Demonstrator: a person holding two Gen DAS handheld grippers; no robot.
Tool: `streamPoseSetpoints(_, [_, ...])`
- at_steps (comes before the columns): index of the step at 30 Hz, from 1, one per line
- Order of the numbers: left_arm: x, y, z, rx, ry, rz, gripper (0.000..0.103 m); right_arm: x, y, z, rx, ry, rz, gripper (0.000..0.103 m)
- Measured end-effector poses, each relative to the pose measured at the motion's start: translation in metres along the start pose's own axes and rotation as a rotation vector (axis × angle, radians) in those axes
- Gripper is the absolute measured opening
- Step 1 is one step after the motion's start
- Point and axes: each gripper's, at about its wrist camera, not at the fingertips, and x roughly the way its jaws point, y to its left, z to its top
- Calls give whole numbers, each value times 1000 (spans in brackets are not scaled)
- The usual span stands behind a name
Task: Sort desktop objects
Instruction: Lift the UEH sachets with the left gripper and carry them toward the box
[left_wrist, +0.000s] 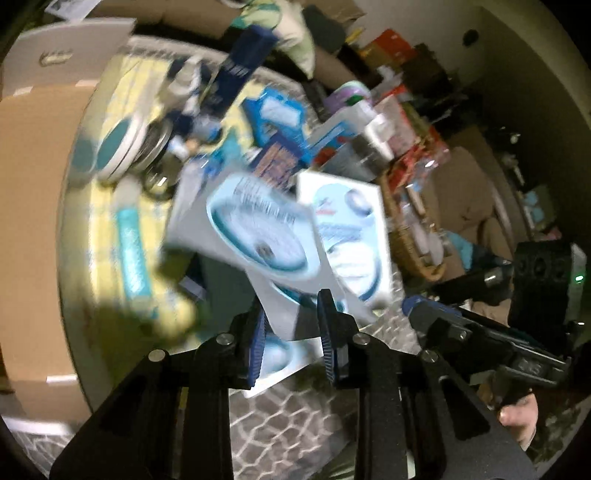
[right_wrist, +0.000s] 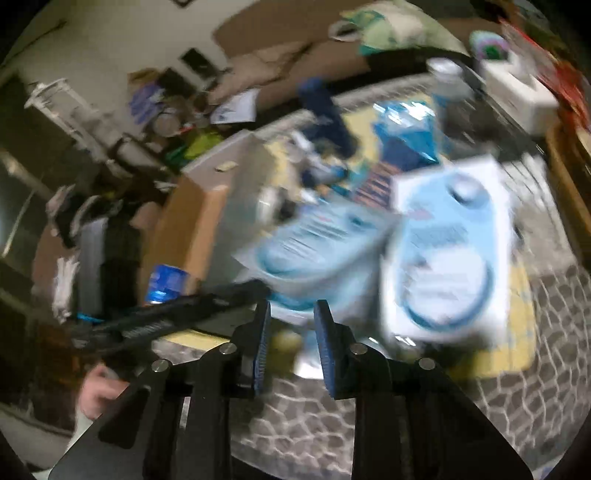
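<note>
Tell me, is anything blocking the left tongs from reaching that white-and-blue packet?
Nothing visible does. The white-and-blue packet already sits between the left tongs, which grip its lower end. A second, similar packet shows just behind it to the right, not between the tongs and the held one.

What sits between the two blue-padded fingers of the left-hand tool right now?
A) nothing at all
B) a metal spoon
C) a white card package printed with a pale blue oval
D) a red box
C: in the left wrist view, the lower end of the white card package runs down between the left gripper pads, though blur hides how firmly they press.
</note>
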Motion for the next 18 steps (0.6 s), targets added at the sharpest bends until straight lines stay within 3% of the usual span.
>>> streamPoseSetpoints(4, [8, 17, -27, -12, 50, 18, 24, 15, -39, -25, 98, 29, -13, 34])
streamPoseSetpoints(6, [15, 21, -42, 3, 83, 34, 31, 21, -49, -32, 126, 33, -11, 49])
streamPoseSetpoints(8, [20, 20, -57, 35, 124, 59, 40, 27, -56, -36, 138, 39, -16, 56])
streamPoseSetpoints(10, [20, 14, -68, 90, 130, 120, 46, 32, -60, -39, 140, 45, -27, 56])
streamPoseSetpoints(12, [18, 12, -76, 125, 110, 184, 59, 38, -68, -43, 149, 52, -41, 59])
streamPoseSetpoints(18, [39, 33, -67, 12, 88, 135, 63, 60, -87, -48, 202, 75, -9, 61])
